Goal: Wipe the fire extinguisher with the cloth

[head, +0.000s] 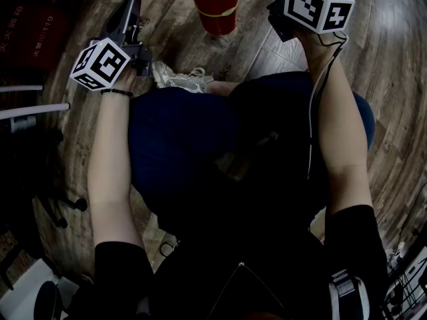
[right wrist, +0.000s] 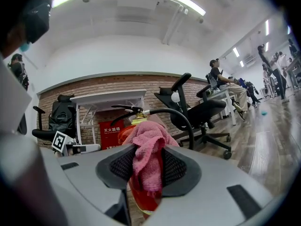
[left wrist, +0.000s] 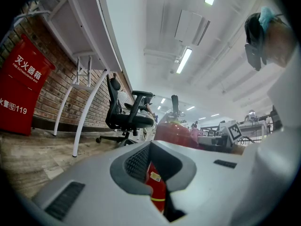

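One pinched fold keeps the pink towelling cloth (right wrist: 146,147) in the right hand-held gripper (right wrist: 148,166), so rubbing the red cylindrical fire extinguisher (head: 215,9) may tug it free, while the left hand-held gripper (left wrist: 153,165) gapes empty.

Ahead and left of the left gripper (left wrist: 157,166), a red cabinet (left wrist: 21,93) stands against a brick wall (left wrist: 56,93). White desk legs (left wrist: 89,112) and a black office chair (left wrist: 124,114) stand nearer its middle. Ahead and right of the right gripper (right wrist: 148,166), another black chair (right wrist: 200,112) stands on wood floor (right wrist: 268,145), with a seated person (right wrist: 221,79) beyond.
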`<state>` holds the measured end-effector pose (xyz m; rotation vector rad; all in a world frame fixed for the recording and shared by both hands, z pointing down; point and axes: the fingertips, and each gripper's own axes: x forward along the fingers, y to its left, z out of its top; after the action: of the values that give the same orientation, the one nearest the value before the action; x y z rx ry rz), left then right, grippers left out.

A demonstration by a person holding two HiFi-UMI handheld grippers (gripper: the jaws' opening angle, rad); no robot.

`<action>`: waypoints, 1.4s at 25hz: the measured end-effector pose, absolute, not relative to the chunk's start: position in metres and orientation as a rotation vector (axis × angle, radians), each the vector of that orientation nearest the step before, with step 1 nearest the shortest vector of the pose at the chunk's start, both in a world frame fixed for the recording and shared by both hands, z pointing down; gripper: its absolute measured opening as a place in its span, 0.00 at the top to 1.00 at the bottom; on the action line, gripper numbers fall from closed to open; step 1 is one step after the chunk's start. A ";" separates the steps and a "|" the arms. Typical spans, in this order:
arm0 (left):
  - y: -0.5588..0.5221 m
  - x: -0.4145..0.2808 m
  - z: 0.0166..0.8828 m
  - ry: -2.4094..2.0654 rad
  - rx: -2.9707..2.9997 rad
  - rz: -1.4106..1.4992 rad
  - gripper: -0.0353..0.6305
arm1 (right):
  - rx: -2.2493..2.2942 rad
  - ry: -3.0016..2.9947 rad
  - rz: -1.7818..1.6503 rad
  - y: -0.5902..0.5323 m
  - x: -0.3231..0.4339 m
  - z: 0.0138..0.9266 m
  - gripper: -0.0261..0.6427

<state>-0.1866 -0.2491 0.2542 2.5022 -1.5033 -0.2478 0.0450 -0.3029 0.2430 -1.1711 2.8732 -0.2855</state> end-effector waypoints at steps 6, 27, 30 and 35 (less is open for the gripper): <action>-0.248 -0.187 0.254 -1.500 2.503 -0.250 0.92 | -1.171 2.921 -0.304 -0.305 0.043 0.257 0.75; -0.248 -0.187 0.253 -1.499 2.503 -0.257 0.92 | -1.111 2.979 -0.370 -0.306 0.040 0.282 0.75; -0.248 -0.187 0.253 -1.498 2.503 -0.258 0.92 | -1.115 2.984 -0.380 -0.307 0.041 0.285 0.75; -0.247 -0.187 0.253 -1.492 2.502 -0.259 0.92 | -1.105 2.993 -0.399 -0.306 0.040 0.292 0.75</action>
<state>-0.1871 -0.2473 0.2531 2.5022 -1.4918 -0.2588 0.0404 -0.3062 0.2915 -1.1054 2.9929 -0.3991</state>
